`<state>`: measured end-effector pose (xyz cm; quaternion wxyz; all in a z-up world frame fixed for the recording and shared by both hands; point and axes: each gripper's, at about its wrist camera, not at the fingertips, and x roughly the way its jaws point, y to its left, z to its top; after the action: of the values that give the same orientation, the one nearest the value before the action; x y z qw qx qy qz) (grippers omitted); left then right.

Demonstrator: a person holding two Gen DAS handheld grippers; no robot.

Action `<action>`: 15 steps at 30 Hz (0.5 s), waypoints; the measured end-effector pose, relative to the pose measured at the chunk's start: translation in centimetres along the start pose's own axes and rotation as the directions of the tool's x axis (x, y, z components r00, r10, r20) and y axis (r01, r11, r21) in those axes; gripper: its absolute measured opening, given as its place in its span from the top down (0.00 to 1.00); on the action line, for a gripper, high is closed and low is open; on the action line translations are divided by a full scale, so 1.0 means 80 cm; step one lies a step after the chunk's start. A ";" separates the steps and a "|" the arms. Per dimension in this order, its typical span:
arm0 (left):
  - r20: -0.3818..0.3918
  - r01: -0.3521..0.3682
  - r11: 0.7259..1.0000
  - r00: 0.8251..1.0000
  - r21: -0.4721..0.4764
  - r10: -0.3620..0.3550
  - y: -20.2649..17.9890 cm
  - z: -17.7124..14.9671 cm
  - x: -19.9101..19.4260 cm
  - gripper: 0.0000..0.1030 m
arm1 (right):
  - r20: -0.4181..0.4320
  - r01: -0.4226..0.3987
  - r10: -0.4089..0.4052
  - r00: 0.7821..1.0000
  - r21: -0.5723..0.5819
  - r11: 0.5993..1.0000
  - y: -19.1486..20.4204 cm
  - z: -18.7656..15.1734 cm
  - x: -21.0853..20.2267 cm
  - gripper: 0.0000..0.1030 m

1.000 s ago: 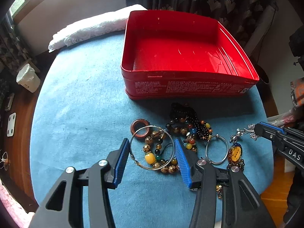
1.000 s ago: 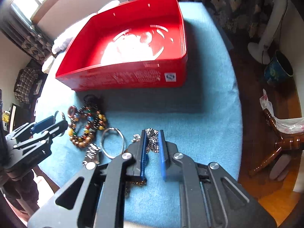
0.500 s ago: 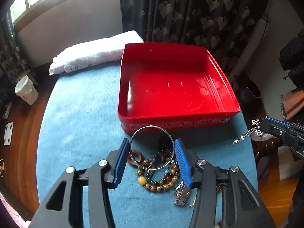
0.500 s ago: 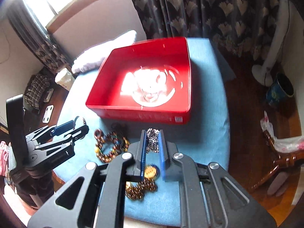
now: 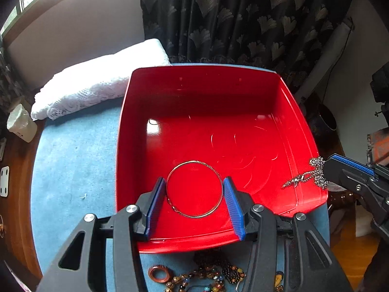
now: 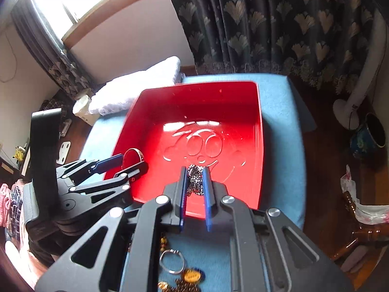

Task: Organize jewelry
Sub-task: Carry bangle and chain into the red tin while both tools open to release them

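A red tin tray (image 5: 126,131) (image 6: 259,146) sits on a round table with a blue cloth (image 5: 73,155). My left gripper (image 5: 194,189) is shut on a thin gold bangle (image 5: 194,163), held above the tray's near part. My right gripper (image 6: 195,177) is shut on a bunched silver bead chain (image 6: 195,178); in the left wrist view the chain (image 5: 313,172) dangles over the tray's right rim. Beaded bracelets (image 5: 206,282), a brown ring (image 5: 159,273), a metal hoop (image 6: 171,260) and a yellow pendant (image 6: 192,275) lie on the cloth in front of the tray.
A folded white lace cloth (image 5: 97,77) lies at the table's far left edge. Dark patterned curtains (image 6: 279,24) hang behind. A white fan stand (image 6: 350,107) and a dark pot (image 6: 369,136) stand on the wooden floor to the right.
Both grippers rose from the jewelry pile and moved forward over the red tray, the left carrying the gold bangle, the right carrying the silver chain.
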<state>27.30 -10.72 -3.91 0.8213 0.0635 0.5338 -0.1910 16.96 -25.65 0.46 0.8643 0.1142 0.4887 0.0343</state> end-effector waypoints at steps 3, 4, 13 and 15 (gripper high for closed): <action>-0.023 -0.014 1.000 1.000 0.008 0.014 -0.001 0.000 0.019 0.53 | -0.043 0.003 -0.002 0.999 0.005 1.000 -0.002 0.001 0.028 0.89; -0.029 -0.015 1.000 0.999 0.009 0.016 -0.001 0.000 0.023 0.53 | -0.049 0.004 -0.003 0.999 0.005 1.000 -0.001 0.000 0.031 0.89; -0.049 -0.043 0.999 0.998 0.022 0.044 -0.003 -0.004 0.041 0.52 | -0.096 0.028 -0.028 0.995 -0.001 1.000 -0.006 -0.005 0.061 0.89; -0.053 -0.047 0.999 0.997 0.023 0.048 -0.004 -0.006 0.041 0.52 | -0.100 0.037 -0.038 0.994 -0.004 0.999 -0.005 -0.006 0.063 0.86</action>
<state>27.95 -11.65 -7.04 0.8102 0.0904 0.5519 -0.1755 19.16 -25.14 -4.07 0.8393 0.1022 0.5334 0.0242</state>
